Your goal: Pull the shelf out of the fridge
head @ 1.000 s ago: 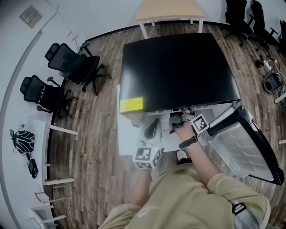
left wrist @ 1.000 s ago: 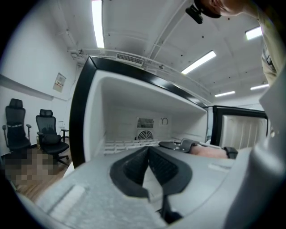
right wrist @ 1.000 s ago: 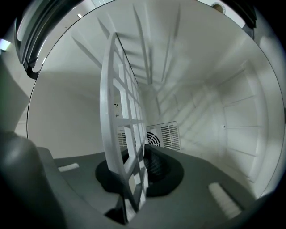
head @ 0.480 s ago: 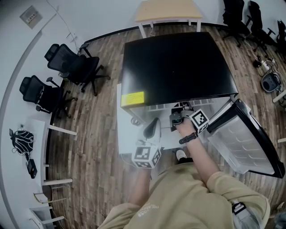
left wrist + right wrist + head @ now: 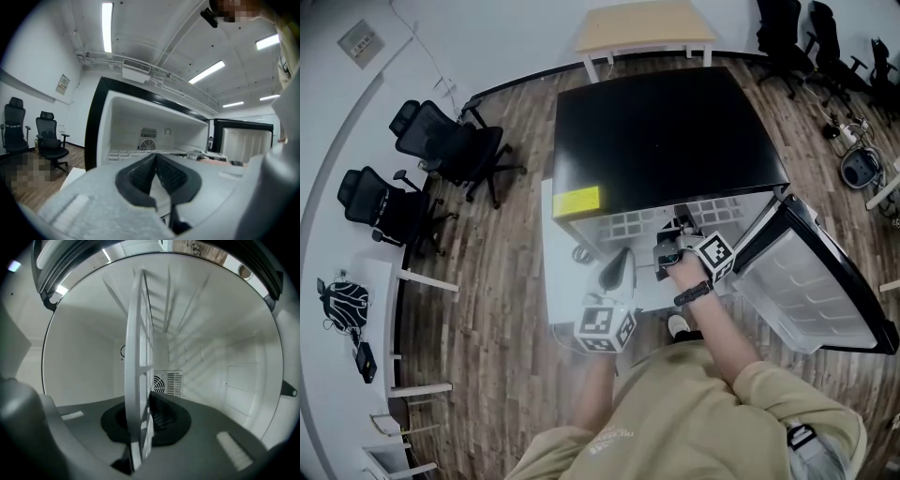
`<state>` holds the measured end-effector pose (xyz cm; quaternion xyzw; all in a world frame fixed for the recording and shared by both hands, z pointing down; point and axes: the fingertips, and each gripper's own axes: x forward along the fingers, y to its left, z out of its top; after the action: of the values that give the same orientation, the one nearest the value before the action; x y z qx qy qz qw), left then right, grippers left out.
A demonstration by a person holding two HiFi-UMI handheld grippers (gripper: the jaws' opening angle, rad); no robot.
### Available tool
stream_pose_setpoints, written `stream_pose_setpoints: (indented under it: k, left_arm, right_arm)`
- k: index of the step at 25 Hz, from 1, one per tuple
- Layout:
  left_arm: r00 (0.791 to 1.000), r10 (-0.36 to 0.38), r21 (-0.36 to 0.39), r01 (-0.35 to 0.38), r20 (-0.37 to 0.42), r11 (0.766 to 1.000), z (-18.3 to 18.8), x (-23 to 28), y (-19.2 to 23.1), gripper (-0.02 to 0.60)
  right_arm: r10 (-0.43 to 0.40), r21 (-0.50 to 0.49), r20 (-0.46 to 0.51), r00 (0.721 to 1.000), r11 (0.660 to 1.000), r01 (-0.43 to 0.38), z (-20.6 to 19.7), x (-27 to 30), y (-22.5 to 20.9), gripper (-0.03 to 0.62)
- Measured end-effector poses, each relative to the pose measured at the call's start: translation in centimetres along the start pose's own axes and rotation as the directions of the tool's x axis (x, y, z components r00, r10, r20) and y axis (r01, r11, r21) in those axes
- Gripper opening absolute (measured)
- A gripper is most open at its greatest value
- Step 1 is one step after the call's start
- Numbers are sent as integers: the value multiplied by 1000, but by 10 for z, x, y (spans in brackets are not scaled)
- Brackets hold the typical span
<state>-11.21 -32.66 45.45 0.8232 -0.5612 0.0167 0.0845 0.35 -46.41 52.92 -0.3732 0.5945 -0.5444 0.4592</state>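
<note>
The black-topped fridge [image 5: 666,131] stands with its door [image 5: 811,281] swung open to the right. Its white grid shelf [image 5: 647,223] sticks partway out of the front. My right gripper [image 5: 675,246] is shut on the shelf's front edge. In the right gripper view the shelf [image 5: 138,357] runs edge-on between the jaws of the right gripper [image 5: 143,420], toward the fan grille at the back. My left gripper [image 5: 617,272] hangs lower left of the shelf, apart from it. In its own view the left gripper [image 5: 155,161] is shut and holds nothing, facing the open fridge [image 5: 154,122].
Two black office chairs [image 5: 441,141] stand on the wood floor to the left. A wooden table [image 5: 642,28] is behind the fridge. More chairs and cables lie at the far right [image 5: 853,159]. The open door bounds the right side.
The shelf has slid further out of the fridge, with its grid now showing below the black top. My right gripper has drawn back toward the person with it. The left gripper stayed put.
</note>
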Motion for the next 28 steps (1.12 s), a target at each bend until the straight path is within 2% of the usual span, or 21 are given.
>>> stream_pose_setpoints:
  k: [8, 15, 20, 24, 28]
  left_arm:
    - [999, -44, -18, 44, 0, 999, -4, -8, -14, 2]
    - [998, -68, -41, 68, -3, 997, -30, -42, -26, 2]
    - [995, -102, -51, 102, -12, 994, -23, -43, -32, 2]
    - [991, -130, -52, 129, -12, 990, -42, -67, -42, 2]
    - [990, -139, -75, 138, -13, 988, -35, -69, -38, 2]
  right_arm:
    - [-1, -25, 1, 1000, 1000, 1, -4, -25, 3, 29]
    - [18, -28, 9, 1000, 999, -17, -13, -78, -5, 29]
    - [13, -32, 20, 1000, 999, -12, -13, -82, 3, 29]
    - [17, -67, -4, 1000, 998, -17, -16, -113, -6, 28]
    - [13, -73, -7, 1000, 997, -14, -17, -118, 6, 29]
